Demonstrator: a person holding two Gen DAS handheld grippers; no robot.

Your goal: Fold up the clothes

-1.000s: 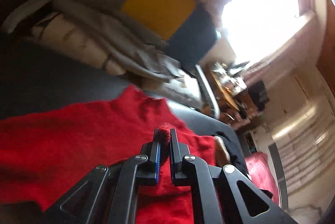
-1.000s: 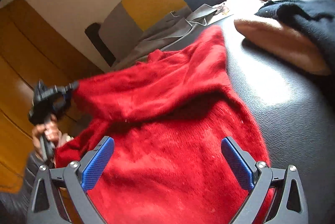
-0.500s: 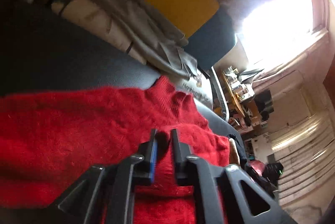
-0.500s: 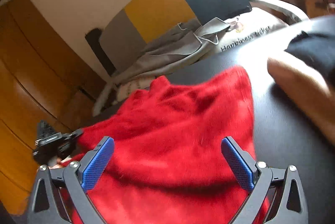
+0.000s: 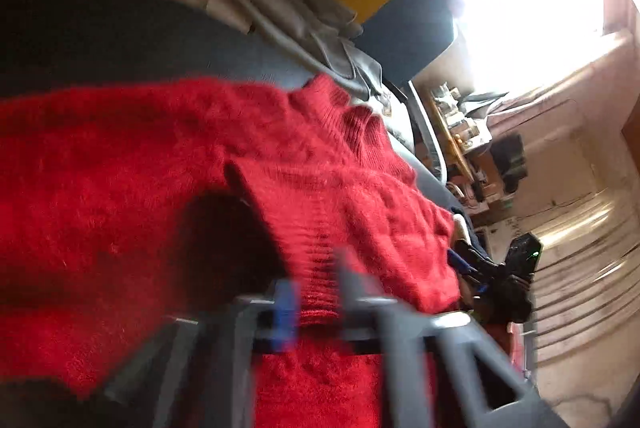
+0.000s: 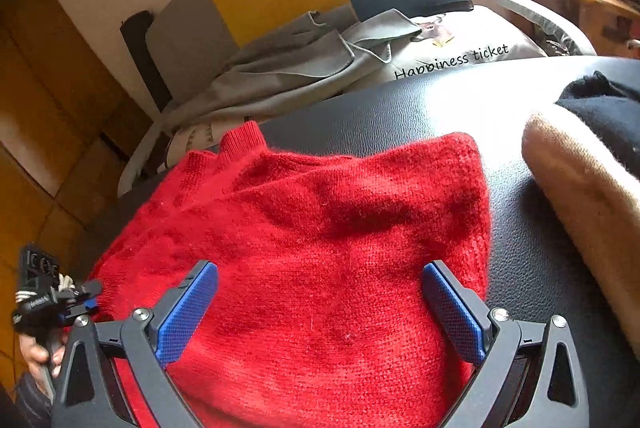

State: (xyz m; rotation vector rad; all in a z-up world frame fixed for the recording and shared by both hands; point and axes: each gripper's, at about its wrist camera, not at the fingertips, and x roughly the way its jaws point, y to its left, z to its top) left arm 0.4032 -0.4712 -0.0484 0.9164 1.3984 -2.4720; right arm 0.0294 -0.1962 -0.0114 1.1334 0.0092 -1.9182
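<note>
Left tool (image 5: pixel 316 292): clamped on the red sweater (image 6: pixel 320 248) cuff, carrying the sleeve inward.
Right tool (image 6: pixel 320 312): fingers apart, hovering over the body.

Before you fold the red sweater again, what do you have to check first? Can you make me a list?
1. Left tool gripping the red sweater: cannot tell, that view is blurred, though a ribbed edge sits between its fingers.
2. Right tool free to grab: ok, wide open above the sweater.
3. Sweater lying on the black table: ok.
4. Sweater flat: not ok, one flap stands lifted in the left view.
5. Room beside it: ok, the tan garment lies apart to the right.
</note>
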